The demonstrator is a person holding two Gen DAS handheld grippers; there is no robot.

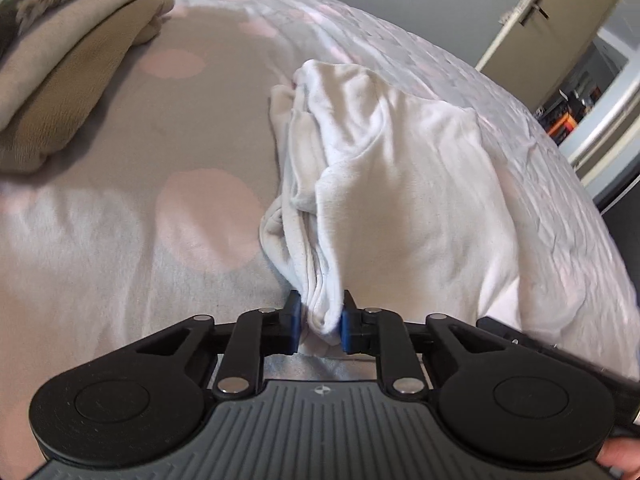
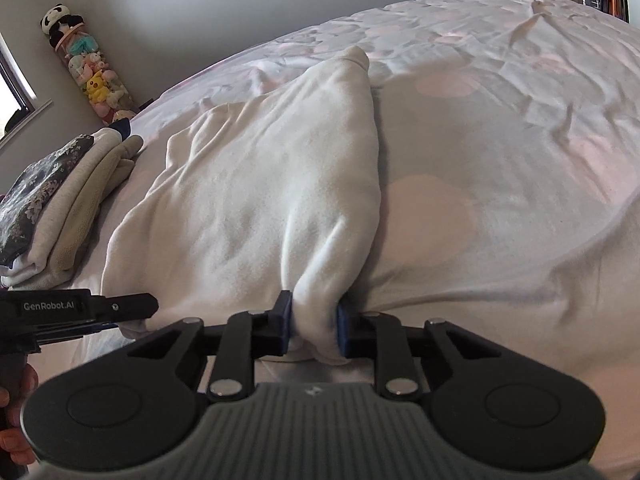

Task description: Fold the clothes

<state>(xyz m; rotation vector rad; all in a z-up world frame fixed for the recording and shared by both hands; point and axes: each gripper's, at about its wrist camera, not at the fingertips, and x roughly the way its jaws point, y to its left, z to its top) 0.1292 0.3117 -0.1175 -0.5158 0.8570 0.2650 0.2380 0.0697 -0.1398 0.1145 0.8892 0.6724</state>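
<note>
A white garment (image 1: 396, 184) lies partly folded on the bed, bunched into layers along its left edge. My left gripper (image 1: 320, 322) is shut on the near left corner of the white garment. In the right wrist view the same white garment (image 2: 256, 204) spreads to the left, and my right gripper (image 2: 314, 326) is shut on its near right corner. The left gripper's body (image 2: 76, 308) shows at the left edge of that view, close to the garment's other corner. Both corners are lifted a little off the bed.
The bed (image 1: 120, 240) has a grey cover with pink dots. A stack of folded clothes (image 1: 60, 80) sits at the far left and also shows in the right wrist view (image 2: 60, 208). A tube of plush toys (image 2: 92, 76) stands by the wall. An open door (image 1: 560, 32) is at right.
</note>
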